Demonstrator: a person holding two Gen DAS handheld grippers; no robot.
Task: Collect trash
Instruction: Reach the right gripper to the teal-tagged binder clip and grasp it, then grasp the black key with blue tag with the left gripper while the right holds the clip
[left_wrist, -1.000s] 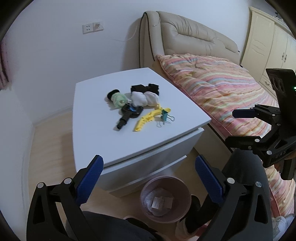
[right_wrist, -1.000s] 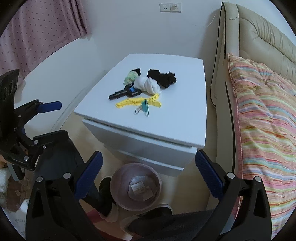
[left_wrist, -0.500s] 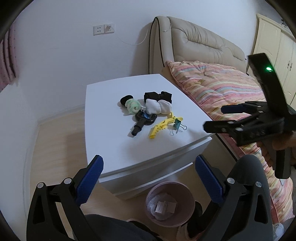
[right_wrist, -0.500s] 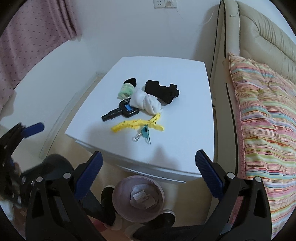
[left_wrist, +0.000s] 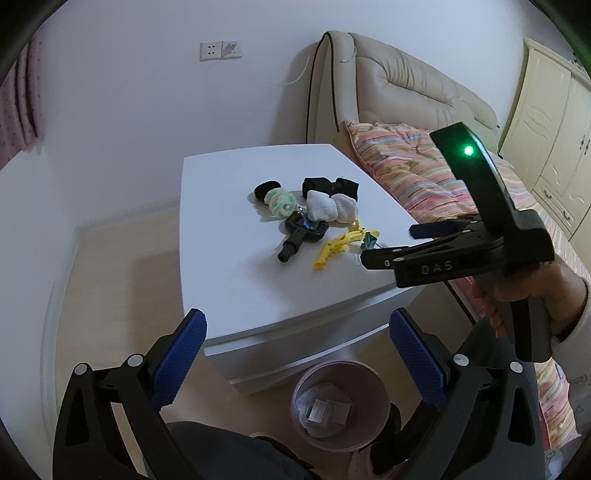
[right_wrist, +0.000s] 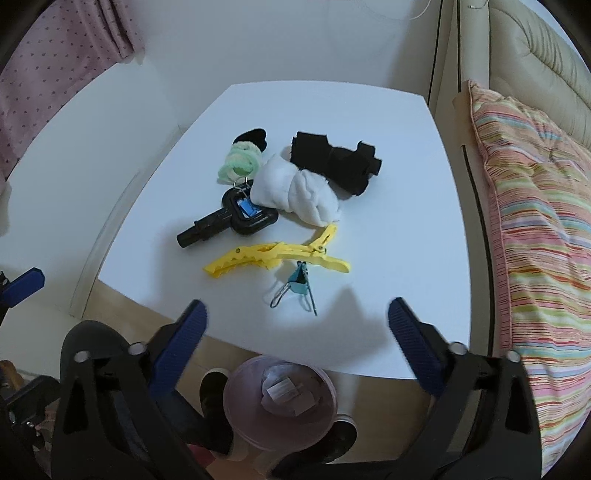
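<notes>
A white nightstand (right_wrist: 399, 236) carries a small pile: a white crumpled wad (right_wrist: 295, 192), a black cloth (right_wrist: 336, 162), a green scrunchie (right_wrist: 238, 164), a black key fob (right_wrist: 236, 219), a yellow hair clip (right_wrist: 273, 254) and a teal binder clip (right_wrist: 299, 286). A pink trash bin (left_wrist: 340, 402) with paper scraps stands on the floor in front. My right gripper (right_wrist: 295, 332) is open and empty, just above the front edge near the binder clip; it also shows in the left wrist view (left_wrist: 399, 242). My left gripper (left_wrist: 295, 347) is open and empty, back from the nightstand.
A bed with a striped quilt (right_wrist: 535, 229) and beige headboard (left_wrist: 406, 92) stands right of the nightstand. A white wall with sockets (left_wrist: 221, 50) lies behind. Pink curtain (right_wrist: 55, 55) hangs at left. Cream wardrobe (left_wrist: 554, 140) stands at far right. The bin also shows in the right wrist view (right_wrist: 280, 398).
My right gripper has moved forward and down over the nightstand's front edge toward the pile. My left gripper has drifted a little closer and turned right. Both stay open.
</notes>
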